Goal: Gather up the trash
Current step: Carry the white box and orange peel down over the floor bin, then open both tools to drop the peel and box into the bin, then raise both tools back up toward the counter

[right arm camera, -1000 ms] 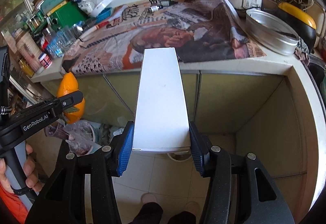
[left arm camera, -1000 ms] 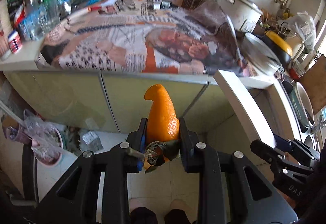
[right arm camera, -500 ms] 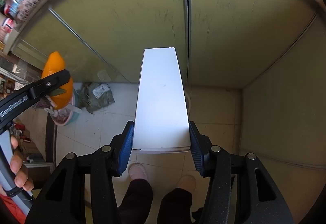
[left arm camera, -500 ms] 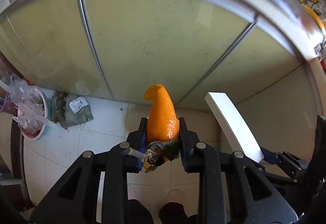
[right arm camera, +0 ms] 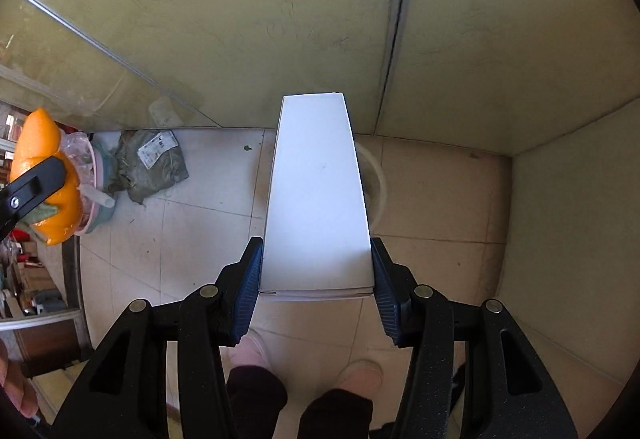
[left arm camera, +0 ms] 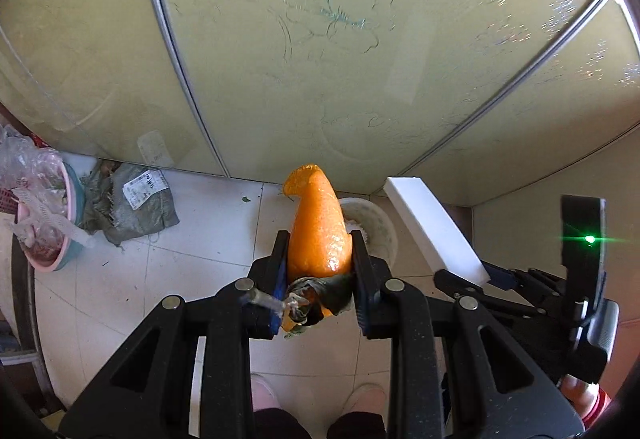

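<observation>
My left gripper (left arm camera: 319, 253) is shut on an orange peel (left arm camera: 318, 223) with a dark scrap bunched at its base. My right gripper (right arm camera: 316, 267) is shut on a long white box (right arm camera: 316, 199). Both are held above the tiled floor, pointing down at a round white bin (left arm camera: 378, 229) by the cabinet corner. The peel hides part of the bin in the left wrist view. The box hides most of the bin (right arm camera: 378, 181) in the right wrist view. The peel (right arm camera: 44, 175) also shows at the left there, and the box (left arm camera: 434, 231) shows at the right in the left wrist view.
Pale green cabinet doors (left arm camera: 320, 39) stand close ahead. A pink basin with plastic bags (left arm camera: 40, 223) and a crumpled grey bag (left arm camera: 132, 207) lie on the floor at the left. The person's feet (right arm camera: 360, 375) are below the grippers.
Both grippers have tilted down from the countertop to the floor and moved closer to the cabinet. The white bin has come into view under the peel and box. Both grips are unchanged.
</observation>
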A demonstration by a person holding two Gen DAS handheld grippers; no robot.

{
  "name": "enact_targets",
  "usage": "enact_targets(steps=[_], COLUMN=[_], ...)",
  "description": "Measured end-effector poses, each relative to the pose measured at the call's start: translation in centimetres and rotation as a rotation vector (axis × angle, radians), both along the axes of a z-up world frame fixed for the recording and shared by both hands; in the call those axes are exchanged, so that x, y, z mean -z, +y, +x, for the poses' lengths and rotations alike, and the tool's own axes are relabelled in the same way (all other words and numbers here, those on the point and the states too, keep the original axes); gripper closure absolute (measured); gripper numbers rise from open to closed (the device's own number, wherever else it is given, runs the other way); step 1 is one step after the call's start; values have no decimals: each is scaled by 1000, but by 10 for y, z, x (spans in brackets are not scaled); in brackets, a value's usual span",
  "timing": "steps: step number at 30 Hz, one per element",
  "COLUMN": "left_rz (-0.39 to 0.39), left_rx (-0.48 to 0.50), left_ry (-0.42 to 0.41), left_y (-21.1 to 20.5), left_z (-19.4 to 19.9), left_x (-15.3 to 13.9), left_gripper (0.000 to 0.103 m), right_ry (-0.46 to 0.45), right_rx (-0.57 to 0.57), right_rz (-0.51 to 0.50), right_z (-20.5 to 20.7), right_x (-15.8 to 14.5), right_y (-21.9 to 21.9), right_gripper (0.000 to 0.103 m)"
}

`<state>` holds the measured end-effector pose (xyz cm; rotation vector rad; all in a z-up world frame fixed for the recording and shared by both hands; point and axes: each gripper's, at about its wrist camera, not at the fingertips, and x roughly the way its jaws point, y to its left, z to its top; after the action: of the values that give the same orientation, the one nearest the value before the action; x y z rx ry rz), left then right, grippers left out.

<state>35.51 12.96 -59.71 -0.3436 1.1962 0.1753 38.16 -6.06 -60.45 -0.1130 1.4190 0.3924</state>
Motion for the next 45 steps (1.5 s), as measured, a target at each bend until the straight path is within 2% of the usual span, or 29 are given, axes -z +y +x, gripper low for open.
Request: enact_targets(steps=[5, 11, 15, 21, 26, 28, 33, 39, 45], left_rz=[-17, -54, -94, -108, -101, -88, -31, 17, 43], left_rx=[17, 67, 108, 132, 125, 132, 155, 171, 178], left_ry=[12, 34, 45, 69, 65, 55, 14, -62, -179], left_y=[1, -14, -29, -49, -51, -50, -48, -43, -35], left_z=[12, 27, 37, 50, 49, 46, 36, 19, -8], left_x=[21, 38, 47, 53, 42, 30, -25, -120, -235], left_gripper=[75, 73, 69, 52, 52, 52, 52, 52, 52], right_ry=[-1, 9, -7, -56, -107, -118, -134, -184, -267], right_rx=[-24, 84, 138, 157, 135, 127, 125, 130, 144], right_rz=[-41, 52, 72, 55, 46, 56, 95, 124, 147], right_z=[14, 26, 29, 27, 27, 26, 20, 4, -21], right_x=[21, 22, 13, -14, -37, -51, -90, -164, -257], right_y=[10, -20, -37, -53, -45, -45, -44, -40, -40], right_gripper=[55, 50, 50, 50, 50, 50, 50, 50, 50])
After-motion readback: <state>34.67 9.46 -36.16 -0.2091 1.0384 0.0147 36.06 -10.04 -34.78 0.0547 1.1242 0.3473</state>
